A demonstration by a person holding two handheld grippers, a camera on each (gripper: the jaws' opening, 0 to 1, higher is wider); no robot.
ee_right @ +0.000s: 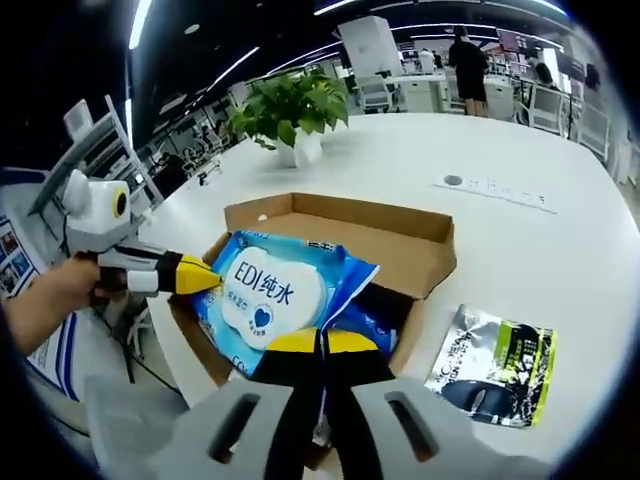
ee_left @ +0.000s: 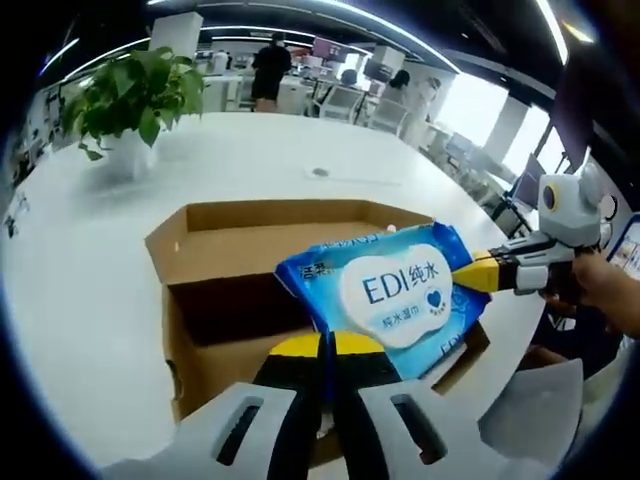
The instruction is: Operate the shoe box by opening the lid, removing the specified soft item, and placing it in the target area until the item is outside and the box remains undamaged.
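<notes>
A blue pack of wet wipes with a white "EDI" label hangs over the open brown cardboard shoe box, its flaps standing up. My left gripper is shut on the pack's near edge. My right gripper comes in from the right and pinches the pack's other end. In the right gripper view the same pack sits above the box, with my right gripper shut on its lower edge and my left gripper gripping its left end. The box interior below is dark.
The box stands on a large white table. A silver and green pouch lies on the table beside the box. A potted plant stands farther back. People and desks fill the office behind.
</notes>
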